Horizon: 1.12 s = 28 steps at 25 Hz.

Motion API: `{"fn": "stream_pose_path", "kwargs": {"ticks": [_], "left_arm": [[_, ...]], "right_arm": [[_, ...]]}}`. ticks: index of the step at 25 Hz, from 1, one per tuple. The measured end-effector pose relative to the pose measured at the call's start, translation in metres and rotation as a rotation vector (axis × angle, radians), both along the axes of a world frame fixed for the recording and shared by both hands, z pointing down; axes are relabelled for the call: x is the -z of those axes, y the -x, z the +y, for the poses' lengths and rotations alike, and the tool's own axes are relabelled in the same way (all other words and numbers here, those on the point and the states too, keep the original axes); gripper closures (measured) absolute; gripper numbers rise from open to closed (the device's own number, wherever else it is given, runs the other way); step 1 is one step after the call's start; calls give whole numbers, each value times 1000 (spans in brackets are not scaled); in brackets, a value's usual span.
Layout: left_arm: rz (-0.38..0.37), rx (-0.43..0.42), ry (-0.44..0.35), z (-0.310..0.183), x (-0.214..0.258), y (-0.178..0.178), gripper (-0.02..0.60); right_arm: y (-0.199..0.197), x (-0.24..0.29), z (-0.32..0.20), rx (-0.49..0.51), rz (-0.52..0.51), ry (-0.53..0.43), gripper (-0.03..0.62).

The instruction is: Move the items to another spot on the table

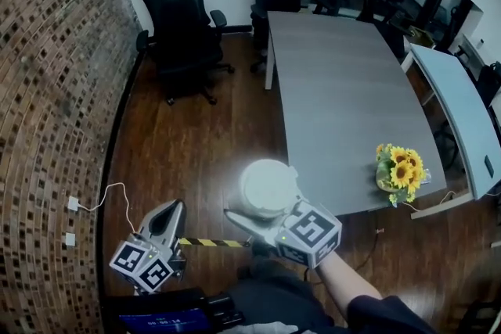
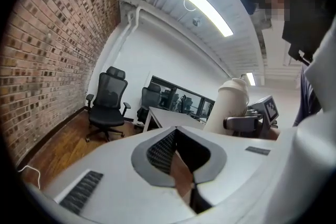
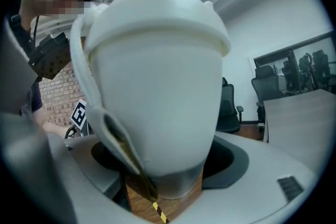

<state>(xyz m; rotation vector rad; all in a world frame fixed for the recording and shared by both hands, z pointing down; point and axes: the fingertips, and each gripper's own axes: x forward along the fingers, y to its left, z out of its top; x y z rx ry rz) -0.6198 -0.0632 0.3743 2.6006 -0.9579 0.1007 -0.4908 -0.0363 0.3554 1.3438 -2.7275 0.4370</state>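
Right tongs (image 1: pixel 270 217) clamped on a white lidded jug (image 1: pixel 264 184). The jug is off the counter (image 1: pixel 337 105), in the air over the wood floor (image 1: pixel 188 145), just beside the counter's near left corner

Left tongs (image 1: pixel 171 213) closed, nothing between them, low left over the floor, apart from the jug

Per view:
- Head view only: sunflowers in a vase (image 1: pixel 401 168) sit on the counter near its near edge, well apart from the jug. Yellow-black striped tape (image 1: pixel 207 242) on the floor between the two tongs. White cable (image 1: pixel 102 199) runs from the brick wall (image 1: pixel 47 90). Two black office chairs (image 1: pixel 180 4) at the counter's far end. Grip point on the jug is hidden here under the jug body
- Right gripper view: jug (image 3: pixel 157 86) fills the frame, upright, lid on, handle on the left of the picture. Right tongs (image 3: pixel 165 181) grip it low, at the base, one jaw each side. Floor and striped tape visible below the jug
- Left gripper view: left tongs (image 2: pixel 177 157) with pads together. Shows the jug (image 2: pixel 231 105) side-on at right, upright, plus ceiling strip light (image 2: pixel 202 8), which no other view shows this clearly
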Motion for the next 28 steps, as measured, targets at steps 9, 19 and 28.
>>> {"fn": "stream_pose_path", "kwargs": {"ticks": [9,19,28], "left_arm": [[-80,-4,27,-45,7,-52,568],[-102,64,55,-95,9,-68,569],[-82,-48,57,-143,-2,-102,569]], "right_arm": [[-82,-6,-44,-60,-56,8,191],[-109,-4,-77,-49,-114,14,191],[-130,-2,-103,-126,-150,10,191]]}}
